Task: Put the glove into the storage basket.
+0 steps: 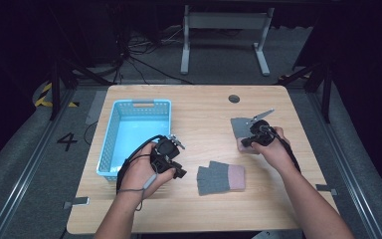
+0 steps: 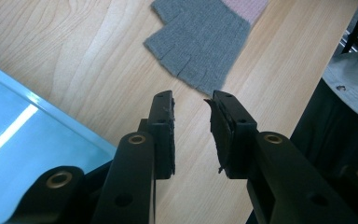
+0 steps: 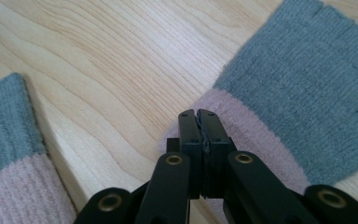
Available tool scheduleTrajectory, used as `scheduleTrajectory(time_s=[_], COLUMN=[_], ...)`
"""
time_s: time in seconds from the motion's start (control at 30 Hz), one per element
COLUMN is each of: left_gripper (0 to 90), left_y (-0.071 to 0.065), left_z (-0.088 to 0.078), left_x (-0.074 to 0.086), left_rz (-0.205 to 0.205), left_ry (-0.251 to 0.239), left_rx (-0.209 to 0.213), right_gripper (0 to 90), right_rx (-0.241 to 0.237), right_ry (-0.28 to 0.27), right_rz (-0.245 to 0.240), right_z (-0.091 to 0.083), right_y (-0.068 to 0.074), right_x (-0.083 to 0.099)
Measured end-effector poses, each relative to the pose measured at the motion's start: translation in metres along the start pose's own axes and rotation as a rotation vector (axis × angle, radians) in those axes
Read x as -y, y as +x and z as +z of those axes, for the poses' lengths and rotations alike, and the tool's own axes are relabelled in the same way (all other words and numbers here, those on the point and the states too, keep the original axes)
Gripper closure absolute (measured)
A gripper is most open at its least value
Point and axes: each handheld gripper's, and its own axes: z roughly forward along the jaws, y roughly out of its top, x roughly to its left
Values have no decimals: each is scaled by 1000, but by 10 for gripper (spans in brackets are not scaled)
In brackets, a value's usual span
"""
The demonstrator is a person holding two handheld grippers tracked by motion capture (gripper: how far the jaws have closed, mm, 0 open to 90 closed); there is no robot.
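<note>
A: Where are the hands?

B: Both forearms come in from the near edge of the wooden table [image 1: 204, 107]; the left hand [image 1: 142, 172] is curled round the left gripper [image 1: 176, 154] just beside the near right corner of the blue basket [image 1: 110, 130], wrist bent inward, claw aimed toward the near glove [image 1: 221, 178]; the right hand [image 1: 273, 149] is stretched further out, holding the right gripper [image 1: 246, 143] down over the far glove [image 1: 239, 127].

A: And the claws?

B: In the left gripper view the jaws stand narrowly apart with nothing between them, bare wood beneath, the grey fingers of the near glove [image 2: 200, 42] just ahead; in the right gripper view the jaws are pressed flat together, tips [image 3: 198, 114] at the pink cuff of the far glove [image 3: 298, 88]; whether any fabric is pinched I cannot tell.

A: The gloves themselves?

B: Both lie flat on the table, well apart; the near one sits between the two forearms.
</note>
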Motion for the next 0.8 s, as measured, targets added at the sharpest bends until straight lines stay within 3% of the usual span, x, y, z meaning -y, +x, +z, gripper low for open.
scheduleTrajectory(time_s=[0.8], left_gripper=[695], left_y=[0], left_z=[4], left_x=[-2], left_rz=[0], left_ry=[8], left_rx=[9], right_gripper=[896], right_rx=[-19], right_ry=[14], right_rz=[14], right_z=[2], right_y=[-4], right_x=[4])
